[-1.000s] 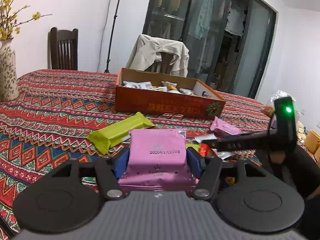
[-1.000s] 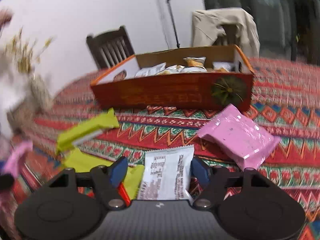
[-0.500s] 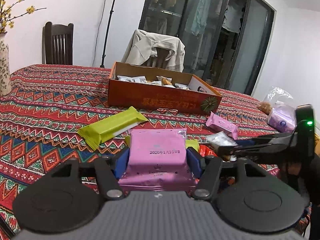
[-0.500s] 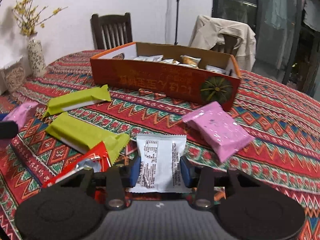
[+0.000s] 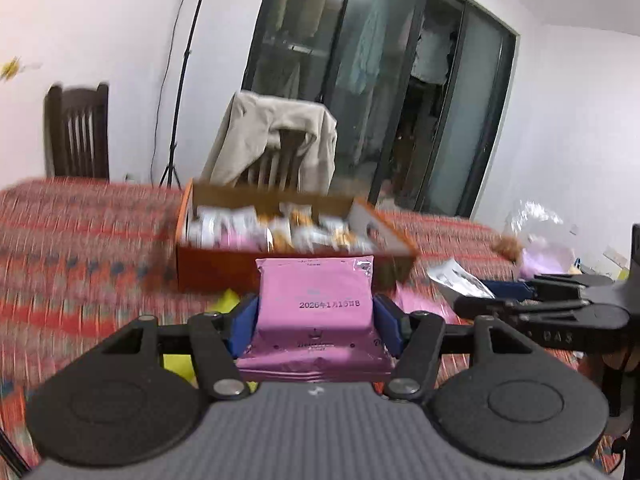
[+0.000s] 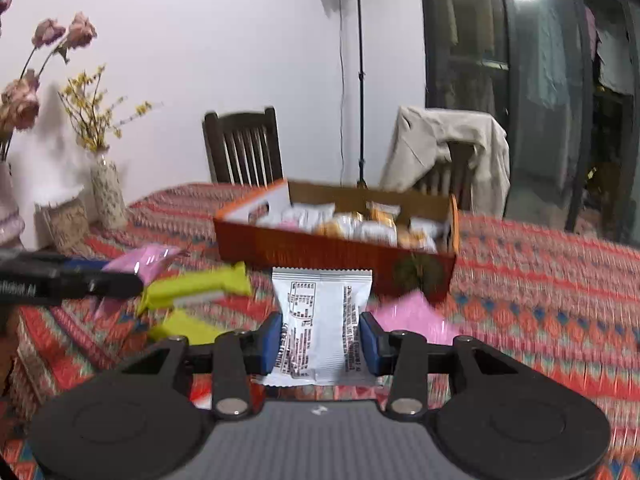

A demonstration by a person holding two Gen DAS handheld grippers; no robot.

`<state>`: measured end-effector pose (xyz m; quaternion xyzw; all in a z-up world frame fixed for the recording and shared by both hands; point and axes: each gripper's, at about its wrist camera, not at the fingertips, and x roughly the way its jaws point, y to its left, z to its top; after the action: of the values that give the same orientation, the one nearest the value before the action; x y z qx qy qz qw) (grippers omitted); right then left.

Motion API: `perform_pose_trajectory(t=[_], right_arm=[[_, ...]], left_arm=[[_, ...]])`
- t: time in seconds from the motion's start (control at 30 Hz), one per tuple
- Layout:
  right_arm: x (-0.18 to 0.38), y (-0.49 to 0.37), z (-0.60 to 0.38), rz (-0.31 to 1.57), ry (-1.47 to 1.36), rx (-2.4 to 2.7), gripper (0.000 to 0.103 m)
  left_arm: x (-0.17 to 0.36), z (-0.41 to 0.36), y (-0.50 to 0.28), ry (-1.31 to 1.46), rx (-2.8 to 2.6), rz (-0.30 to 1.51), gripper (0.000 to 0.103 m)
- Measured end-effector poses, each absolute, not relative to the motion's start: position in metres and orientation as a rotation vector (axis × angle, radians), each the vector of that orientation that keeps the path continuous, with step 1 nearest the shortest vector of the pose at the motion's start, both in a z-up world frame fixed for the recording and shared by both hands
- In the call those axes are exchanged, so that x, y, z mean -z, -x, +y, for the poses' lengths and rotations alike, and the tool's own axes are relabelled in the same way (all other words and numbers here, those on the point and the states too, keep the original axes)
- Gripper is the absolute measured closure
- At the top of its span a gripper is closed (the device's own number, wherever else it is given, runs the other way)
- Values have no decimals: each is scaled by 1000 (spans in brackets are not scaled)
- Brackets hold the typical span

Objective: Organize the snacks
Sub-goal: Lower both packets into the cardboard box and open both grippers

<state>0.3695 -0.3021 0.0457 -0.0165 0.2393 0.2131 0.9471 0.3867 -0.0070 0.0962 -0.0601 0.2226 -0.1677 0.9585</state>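
My left gripper point(image 5: 315, 322) is shut on a pink snack packet point(image 5: 316, 304), held above the table in front of the orange cardboard box point(image 5: 216, 268) of snacks. My right gripper point(image 6: 320, 338) is shut on a white snack packet point(image 6: 322, 320) with black print, also raised, facing the same box point(image 6: 304, 250). The right gripper shows at the right of the left wrist view point(image 5: 516, 296) with the white packet point(image 5: 458, 278). The left gripper shows at the left of the right wrist view point(image 6: 120, 276), with the pink packet point(image 6: 146, 262).
On the patterned tablecloth point(image 6: 540, 280) lie green snack bars point(image 6: 196, 288), another green one point(image 6: 184, 326) and a pink packet point(image 6: 412, 316). Vases with flowers point(image 6: 106, 196) stand at the far left. Two chairs point(image 6: 242, 148) stand behind the table. Plastic bags point(image 5: 540, 236) sit at the right.
Both grippers have risen and moved forward toward the box with their packets still held. The box now looks closer and I see more of its inside.
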Motion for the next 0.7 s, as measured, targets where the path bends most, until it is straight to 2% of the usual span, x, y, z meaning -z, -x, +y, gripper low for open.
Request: perform_pose_trajectory(t=[0.13,0.27,0.5,0.53,0.57,0.7], right_arm=[[-69,-416,-305,449,56,-439,63],[-80,-483,-306,464,42,-421,63],[-46,-585,-297,596,89,-323,62],[-38,-593,-295,615,100,-308,62],[-31,-599,-293,631,112,-297,62],[-8,-612,-282,666,185,-242,58]], left_arm=[[-114,-5,-458,116,323,458,40],[-110,-2,-538,110,236,522,40],[-65,-3,-618,18,149,598,40],[-57,-2,-622,15,149,613,37],[-52,-2,-626,17,148,623,29],[-47,2,-621,11,189,602,23]])
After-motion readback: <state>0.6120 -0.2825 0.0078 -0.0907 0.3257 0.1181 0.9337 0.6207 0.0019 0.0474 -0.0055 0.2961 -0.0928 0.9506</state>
